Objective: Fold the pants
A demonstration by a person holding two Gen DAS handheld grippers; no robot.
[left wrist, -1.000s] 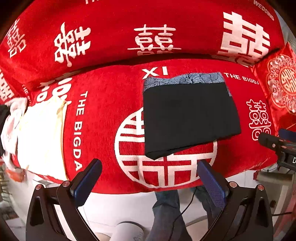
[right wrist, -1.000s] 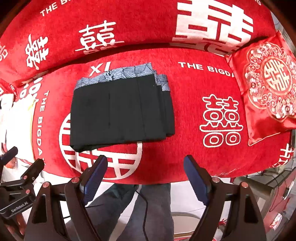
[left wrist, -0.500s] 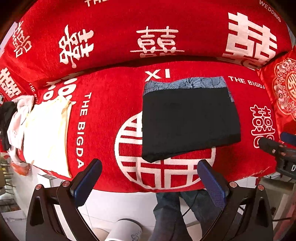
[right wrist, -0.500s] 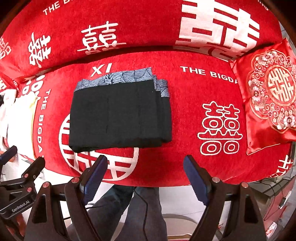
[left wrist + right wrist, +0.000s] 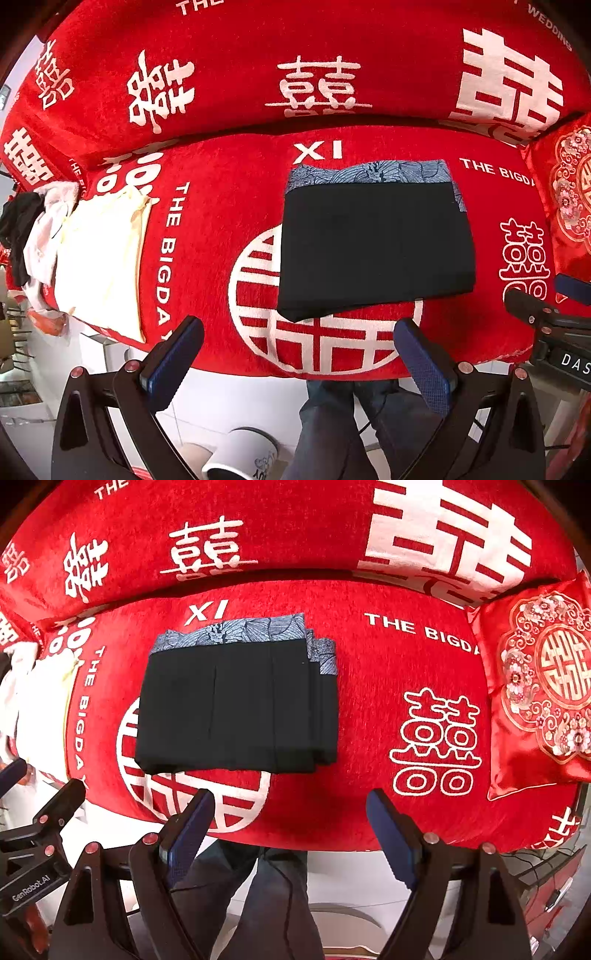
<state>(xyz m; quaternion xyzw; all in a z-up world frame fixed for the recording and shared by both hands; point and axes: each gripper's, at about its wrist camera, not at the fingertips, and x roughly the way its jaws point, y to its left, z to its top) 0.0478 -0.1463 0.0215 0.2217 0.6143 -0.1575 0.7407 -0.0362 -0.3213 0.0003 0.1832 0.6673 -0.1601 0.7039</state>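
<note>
Black pants (image 5: 373, 247) (image 5: 236, 705) lie folded into a flat rectangle on the red sofa seat (image 5: 221, 236) (image 5: 373, 686), a blue patterned waistband along their far edge. My left gripper (image 5: 299, 332) hangs above the seat's front edge, open and empty, short of the pants' near edge. My right gripper (image 5: 290, 805) is also open and empty, hovering over the front edge to the right of the pants' near corner. Each gripper's black frame shows at the side of the other's view.
A folded cream garment (image 5: 103, 254) and a heap of white and black clothes (image 5: 29, 236) lie at the seat's left end. A red embroidered cushion (image 5: 543, 686) rests at the right. A person's jeans-clad legs (image 5: 273, 893) stand below, near a white cup (image 5: 240, 458).
The left wrist view has drawn back and shifted, so the pants sit lower and more of the sofa's left end shows. The right gripper has hardly moved. Both stay open.
</note>
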